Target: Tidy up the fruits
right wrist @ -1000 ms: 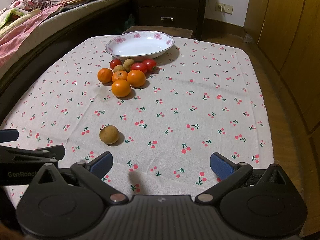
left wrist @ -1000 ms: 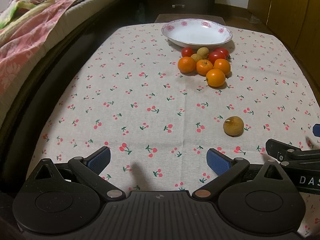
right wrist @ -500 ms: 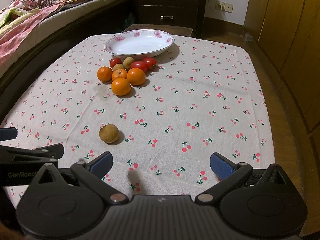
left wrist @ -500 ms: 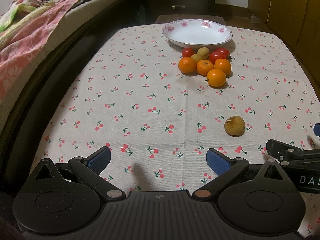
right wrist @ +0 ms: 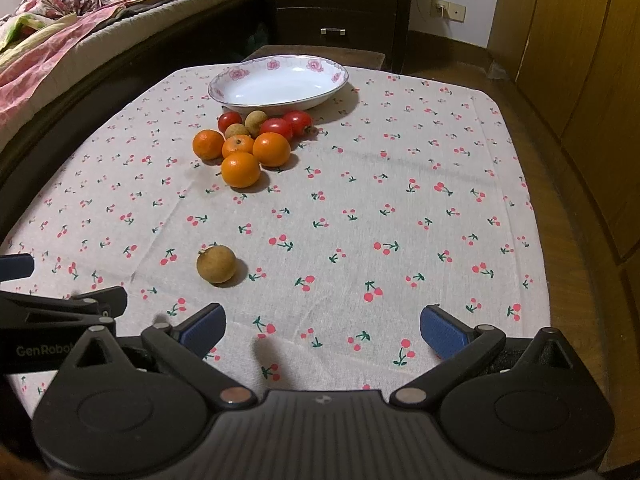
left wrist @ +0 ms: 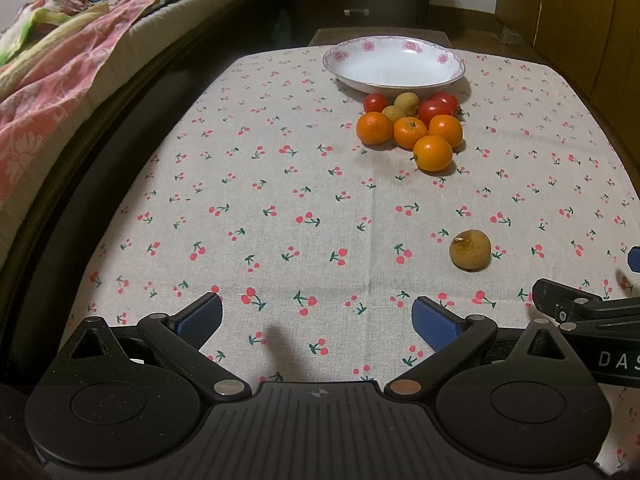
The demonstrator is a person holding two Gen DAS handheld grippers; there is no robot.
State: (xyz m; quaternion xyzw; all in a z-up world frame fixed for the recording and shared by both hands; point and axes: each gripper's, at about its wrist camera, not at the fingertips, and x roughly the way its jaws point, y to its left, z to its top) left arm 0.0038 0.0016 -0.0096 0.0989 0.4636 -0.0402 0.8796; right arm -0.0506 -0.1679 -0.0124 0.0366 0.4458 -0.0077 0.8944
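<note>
A white bowl with pink flowers (left wrist: 451, 62) (right wrist: 336, 73) stands empty at the far side of the table. In front of it lies a cluster of oranges (left wrist: 433, 153) (right wrist: 240, 169), red tomatoes (left wrist: 435, 109) (right wrist: 276, 126) and small brown fruits (left wrist: 406, 101) (right wrist: 256, 119). One brown fruit (left wrist: 470, 249) (right wrist: 216, 264) lies alone, near both grippers. My left gripper (left wrist: 318, 320) is open and empty above the cloth, left of that fruit. My right gripper (right wrist: 322, 326) is open and empty, right of the fruit.
A cherry-print cloth (left wrist: 280, 184) (right wrist: 400, 184) covers the table. A bed with pink bedding (left wrist: 60, 80) runs along the left. A dark drawer chest (right wrist: 340, 8) stands behind the table. Wooden cabinets (right wrist: 580, 60) are on the right.
Both views have shifted slightly; the lone brown fruit sits a little lower in each frame. Both grippers stay open and empty.
</note>
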